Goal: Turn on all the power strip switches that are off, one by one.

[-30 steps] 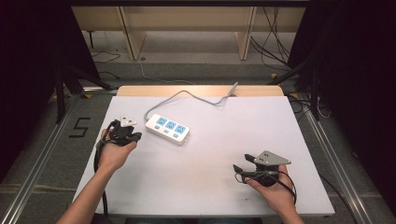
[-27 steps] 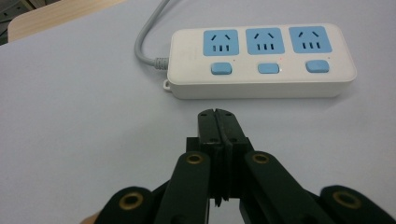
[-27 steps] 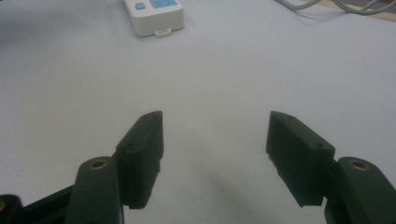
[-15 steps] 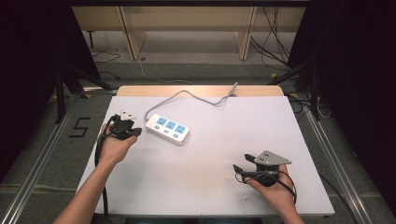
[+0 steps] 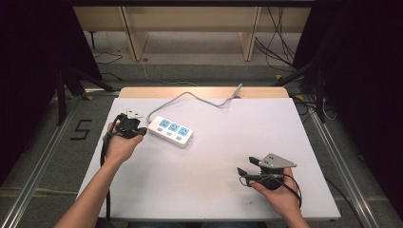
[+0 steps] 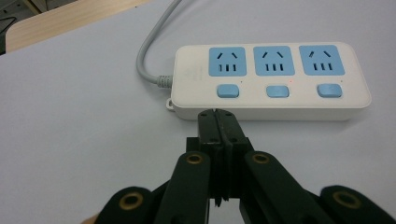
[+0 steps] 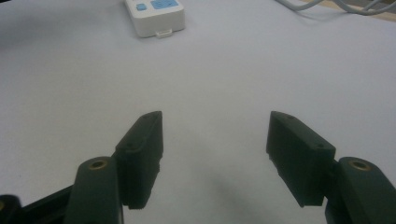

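A white power strip (image 5: 170, 131) (image 6: 271, 80) with three blue sockets and three blue switches lies on the white table, its grey cable (image 5: 199, 96) running to the far edge. One end of the strip (image 7: 155, 17) appears at the top of the right gripper view. My left gripper (image 5: 139, 129) (image 6: 217, 114) is shut, empty, its tips just short of the strip's long side, near the left switch. My right gripper (image 5: 246, 165) (image 7: 215, 140) rests at the table's near right, jaws wide open, nothing between them.
The white table top (image 5: 228, 142) has a wooden strip (image 5: 199, 91) along its far edge. Beyond it stand wooden shelf legs (image 5: 135, 35) and loose cables (image 5: 280, 52) on the floor. A "5" mark (image 5: 81, 129) lies on the floor at left.
My left gripper has moved away from me and a little right, closer to the power strip. The right gripper has stayed where it was.
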The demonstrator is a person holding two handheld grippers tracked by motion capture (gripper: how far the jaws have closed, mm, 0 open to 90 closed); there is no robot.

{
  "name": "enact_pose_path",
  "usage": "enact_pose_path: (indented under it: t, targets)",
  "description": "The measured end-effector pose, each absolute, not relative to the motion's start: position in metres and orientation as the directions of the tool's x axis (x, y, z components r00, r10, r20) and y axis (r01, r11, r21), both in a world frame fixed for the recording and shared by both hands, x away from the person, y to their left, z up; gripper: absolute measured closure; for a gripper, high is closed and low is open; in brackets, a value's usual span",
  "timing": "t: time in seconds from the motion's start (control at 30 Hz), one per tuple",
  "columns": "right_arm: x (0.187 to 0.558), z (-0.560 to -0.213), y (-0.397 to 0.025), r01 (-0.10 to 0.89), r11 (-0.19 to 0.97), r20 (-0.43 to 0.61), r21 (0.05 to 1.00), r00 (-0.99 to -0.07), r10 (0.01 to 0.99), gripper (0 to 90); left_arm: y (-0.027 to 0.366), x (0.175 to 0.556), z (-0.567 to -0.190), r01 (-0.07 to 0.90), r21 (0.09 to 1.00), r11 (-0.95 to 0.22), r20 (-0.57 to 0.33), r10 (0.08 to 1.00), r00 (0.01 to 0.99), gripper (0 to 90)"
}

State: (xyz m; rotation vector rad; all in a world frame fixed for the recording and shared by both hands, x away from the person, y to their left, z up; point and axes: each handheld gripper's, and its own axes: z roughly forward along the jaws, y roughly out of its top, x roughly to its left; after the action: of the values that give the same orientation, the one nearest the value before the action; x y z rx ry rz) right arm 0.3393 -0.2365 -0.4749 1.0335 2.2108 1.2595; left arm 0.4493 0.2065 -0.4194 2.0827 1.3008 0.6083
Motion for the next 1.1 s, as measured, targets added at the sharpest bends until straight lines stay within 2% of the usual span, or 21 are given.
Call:
enact_pose_path:
  t: [1.1]
  targets:
    - [0.339, -0.475, -0.237, 0.409, 0.322, 0.027, 0.854, -0.653, 0.757, 37.4, 0.186, 0.49, -0.417, 0.66, 0.652, -0.373, 0.073, 0.897, 0.435, 89.7]
